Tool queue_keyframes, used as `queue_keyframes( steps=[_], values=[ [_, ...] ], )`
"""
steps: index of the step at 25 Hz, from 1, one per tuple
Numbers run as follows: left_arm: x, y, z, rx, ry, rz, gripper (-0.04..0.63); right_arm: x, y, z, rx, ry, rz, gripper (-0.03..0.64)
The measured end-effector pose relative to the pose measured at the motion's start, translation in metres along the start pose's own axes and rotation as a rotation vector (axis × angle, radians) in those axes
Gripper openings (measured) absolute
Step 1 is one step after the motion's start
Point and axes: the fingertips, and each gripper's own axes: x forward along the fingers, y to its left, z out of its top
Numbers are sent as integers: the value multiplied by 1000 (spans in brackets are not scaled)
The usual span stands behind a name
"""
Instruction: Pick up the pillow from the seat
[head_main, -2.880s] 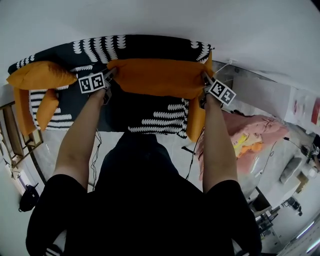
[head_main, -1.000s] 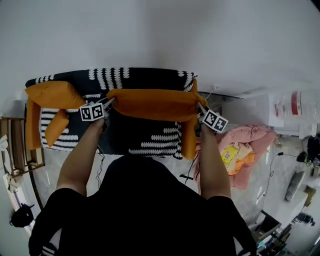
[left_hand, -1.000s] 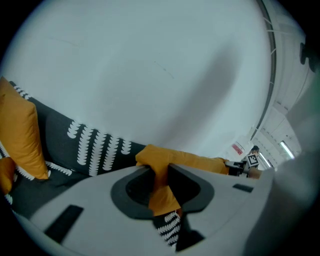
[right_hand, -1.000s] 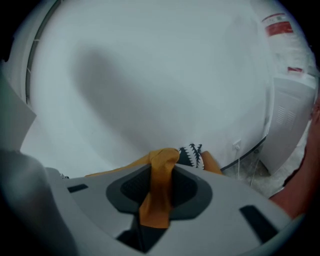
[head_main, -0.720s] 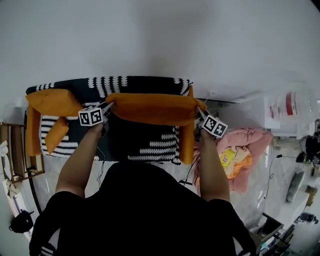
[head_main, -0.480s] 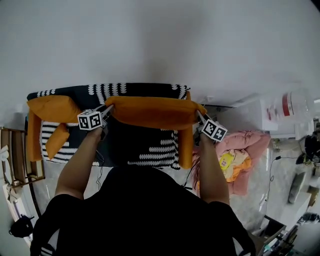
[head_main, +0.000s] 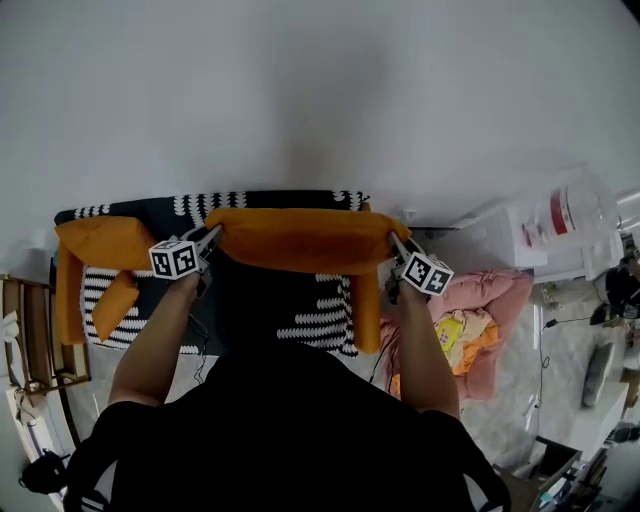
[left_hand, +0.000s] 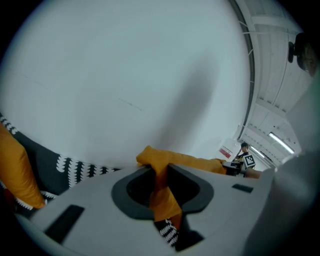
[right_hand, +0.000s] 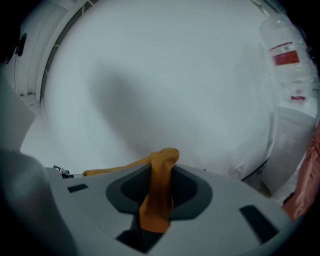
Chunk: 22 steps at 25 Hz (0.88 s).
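An orange pillow (head_main: 300, 240) hangs lifted above the black-and-white patterned seat (head_main: 300, 310), stretched between both grippers. My left gripper (head_main: 208, 240) is shut on the pillow's left corner; orange fabric (left_hand: 161, 185) is pinched between its jaws. My right gripper (head_main: 394, 243) is shut on the right corner, with a fold of orange cloth (right_hand: 157, 192) clamped between its jaws. The pillow (left_hand: 195, 162) runs across to the right gripper in the left gripper view.
A second orange pillow (head_main: 100, 240) and an orange armrest cushion (head_main: 112, 305) lie at the seat's left. A wooden frame (head_main: 25, 335) stands at far left. Pink bedding (head_main: 470, 315) and a white cabinet (head_main: 520, 240) are at the right. A white wall (head_main: 300, 90) lies ahead.
The pillow and both grippers have risen away from the seat, and the head view has tipped up toward the wall. Both grips hold the same corners.
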Motion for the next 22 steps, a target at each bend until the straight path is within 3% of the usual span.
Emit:
queue_keyframes(
  steps=[22],
  values=[
    [-34, -24, 35, 38, -63, -51, 80, -40, 35, 27, -49, -83, 34, 98]
  ],
)
